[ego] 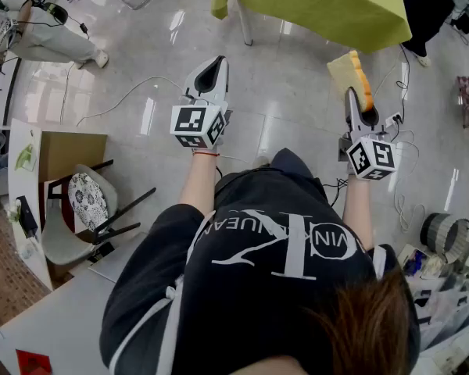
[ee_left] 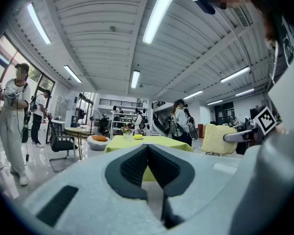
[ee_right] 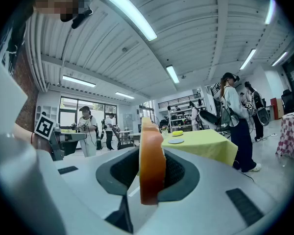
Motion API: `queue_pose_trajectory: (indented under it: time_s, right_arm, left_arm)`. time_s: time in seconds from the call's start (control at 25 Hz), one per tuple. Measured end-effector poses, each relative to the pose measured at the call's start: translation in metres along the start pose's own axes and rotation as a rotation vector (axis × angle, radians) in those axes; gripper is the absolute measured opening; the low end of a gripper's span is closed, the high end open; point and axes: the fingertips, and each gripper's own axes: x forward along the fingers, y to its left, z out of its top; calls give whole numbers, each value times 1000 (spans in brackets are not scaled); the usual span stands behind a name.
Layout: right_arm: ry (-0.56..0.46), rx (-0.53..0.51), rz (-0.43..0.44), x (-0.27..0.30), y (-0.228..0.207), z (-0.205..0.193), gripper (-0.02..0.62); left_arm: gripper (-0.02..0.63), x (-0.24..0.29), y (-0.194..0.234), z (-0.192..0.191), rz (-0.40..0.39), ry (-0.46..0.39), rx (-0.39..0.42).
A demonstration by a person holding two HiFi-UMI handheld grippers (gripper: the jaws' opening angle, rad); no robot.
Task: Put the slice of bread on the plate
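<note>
My right gripper (ego: 358, 104) is shut on a slice of bread (ego: 352, 75), held on edge above the floor. In the right gripper view the orange crust (ee_right: 152, 165) stands upright between the dark pads (ee_right: 179, 173) of the right gripper (ee_right: 152, 156). Beyond it a small plate (ee_right: 176, 141) lies on the green table (ee_right: 206, 148), with a yellow object (ee_right: 178, 133) behind it. My left gripper (ego: 207, 76) is shut with nothing in it; its jaws meet at the left gripper's tip (ee_left: 147, 148). The left gripper view shows the bread (ee_left: 218, 138) off to the right.
The green table (ego: 320, 6) stands ahead across a glossy floor with cables (ego: 125, 96). A chair (ego: 86, 209) and a white table (ego: 55, 319) are at my left, with boxes and clutter (ego: 445, 256) at my right. Several people (ee_left: 14, 121) stand about the room.
</note>
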Motion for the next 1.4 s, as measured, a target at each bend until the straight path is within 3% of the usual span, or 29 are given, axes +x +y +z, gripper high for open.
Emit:
queue_pose_trajectory:
  time_s: [0.8,1.08,1.4]
  right_arm:
    - [35,18,-27,12,-2,-4,101]
    - [59,63,-59,43,-26,-10,101]
    - [24,98,-57,121,-70,3,100]
  left_arm:
    - [11,16,14,-15,-15,35,-56]
    - [11,61,18,-27,-51,79,-68]
    - [11,144,54,-16,-31,75,-68]
